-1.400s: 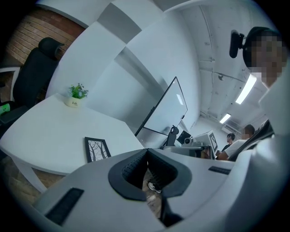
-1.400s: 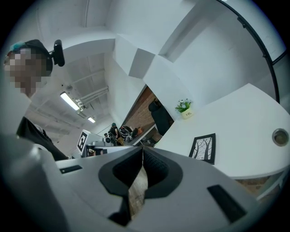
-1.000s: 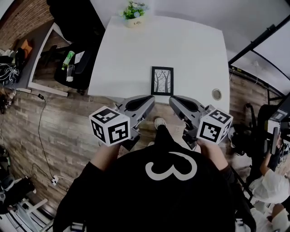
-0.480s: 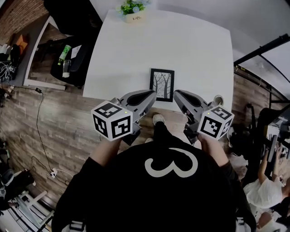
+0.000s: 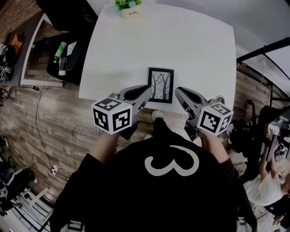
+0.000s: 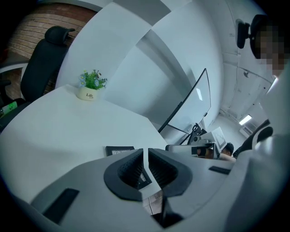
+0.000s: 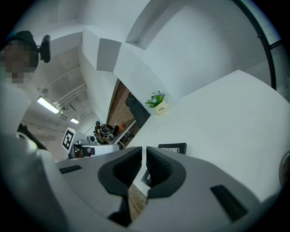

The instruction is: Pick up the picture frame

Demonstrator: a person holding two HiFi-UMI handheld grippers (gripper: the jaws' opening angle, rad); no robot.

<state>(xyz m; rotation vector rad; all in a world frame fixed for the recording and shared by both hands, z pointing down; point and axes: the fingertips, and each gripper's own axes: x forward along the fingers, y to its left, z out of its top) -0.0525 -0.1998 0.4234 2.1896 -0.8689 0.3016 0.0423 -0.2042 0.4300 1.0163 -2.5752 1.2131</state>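
The picture frame lies flat on the white table, just inside the table's near edge and about midway along it. It is black-rimmed and shows bare trees. Its long axis runs from near to far, turned only slightly off square, and one short side faces the person.

The left gripper hangs at the frame's near left corner. In the left gripper view its jaws are just beginning to part, with only a thin slit between them and nothing in it. The right gripper sits off the near right corner, its jaws drawn close together and empty. Neither gripper touches the frame.

A small potted plant stands at the table's far left corner, well apart from the frame.
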